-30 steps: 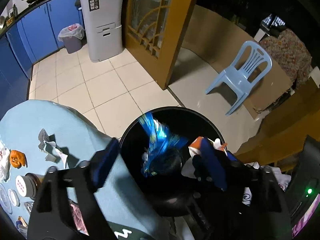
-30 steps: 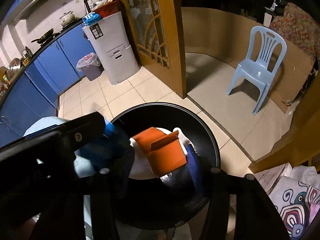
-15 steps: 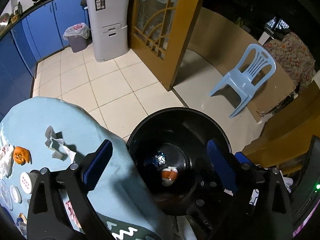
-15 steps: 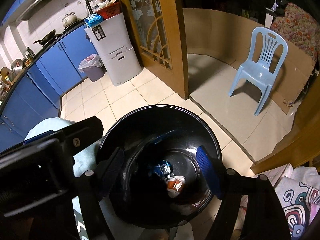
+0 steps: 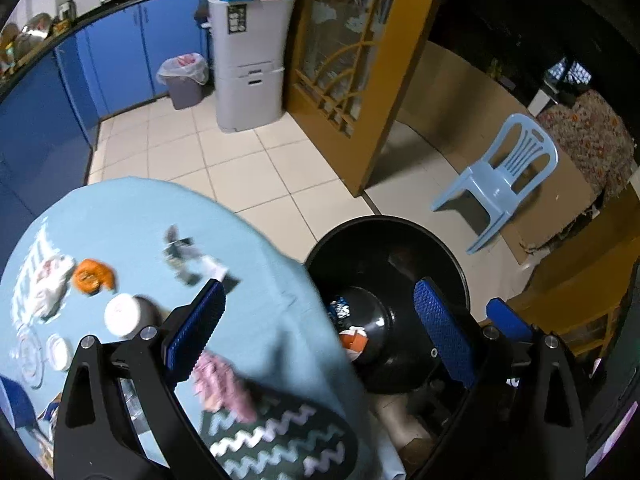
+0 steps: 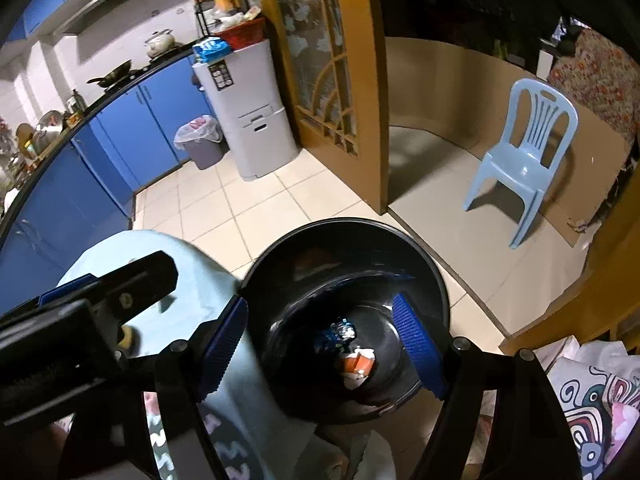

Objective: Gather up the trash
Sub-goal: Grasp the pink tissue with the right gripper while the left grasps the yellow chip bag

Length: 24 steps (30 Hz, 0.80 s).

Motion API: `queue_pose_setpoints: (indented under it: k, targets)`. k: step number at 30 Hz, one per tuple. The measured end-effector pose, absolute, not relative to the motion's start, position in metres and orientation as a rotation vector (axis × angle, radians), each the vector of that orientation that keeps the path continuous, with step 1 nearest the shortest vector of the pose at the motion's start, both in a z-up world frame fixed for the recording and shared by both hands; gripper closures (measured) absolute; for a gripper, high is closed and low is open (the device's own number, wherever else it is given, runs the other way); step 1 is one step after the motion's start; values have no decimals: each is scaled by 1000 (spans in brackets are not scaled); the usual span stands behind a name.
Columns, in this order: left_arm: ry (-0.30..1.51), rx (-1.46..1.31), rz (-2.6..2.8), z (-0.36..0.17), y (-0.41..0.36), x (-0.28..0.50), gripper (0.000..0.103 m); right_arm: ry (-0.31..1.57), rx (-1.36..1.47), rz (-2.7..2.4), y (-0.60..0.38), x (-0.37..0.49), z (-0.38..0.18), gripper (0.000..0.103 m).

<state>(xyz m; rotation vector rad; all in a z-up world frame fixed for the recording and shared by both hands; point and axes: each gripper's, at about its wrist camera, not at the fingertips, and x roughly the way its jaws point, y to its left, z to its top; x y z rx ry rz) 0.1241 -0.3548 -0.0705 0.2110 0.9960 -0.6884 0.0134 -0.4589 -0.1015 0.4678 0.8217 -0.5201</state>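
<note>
A black bin (image 5: 384,224) stands beside a round table under a light blue cloth (image 5: 120,216). At the bin's bottom lie a shiny blue wrapper (image 5: 340,308) and an orange-and-white carton (image 5: 354,340). The right wrist view looks straight down on the bin (image 6: 340,222), the wrapper (image 6: 340,330) and the carton (image 6: 358,362). My left gripper (image 5: 320,330) hangs open and empty over the table edge and the bin. My right gripper (image 6: 320,344) is open and empty above the bin. Crumpled paper (image 5: 188,258), an orange peel (image 5: 92,276) and a white tissue (image 5: 50,288) lie on the cloth.
A white-lidded jar (image 5: 122,314) and a pink crumpled thing (image 5: 222,384) sit near my left fingers. Across the tiled floor are a lined grey bin (image 5: 184,80), a grey cabinet (image 5: 248,68), a wooden door (image 5: 360,80) and a light blue chair (image 5: 508,176).
The blue wrapper left my left jaws and the orange carton my right; both now lie in the bin. Both grippers rose, and the left swung toward the table.
</note>
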Motion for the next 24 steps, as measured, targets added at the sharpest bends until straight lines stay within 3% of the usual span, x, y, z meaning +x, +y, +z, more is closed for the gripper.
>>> queue_pose_setpoints:
  k: [9,24]
  targets:
    - [985,165,-584,-65,-273,112,9,859,393,-393,-396,11,-103,30]
    - [1105,94,-333,-124,-135,77,9,988,192,-230,-310,36,-150,30]
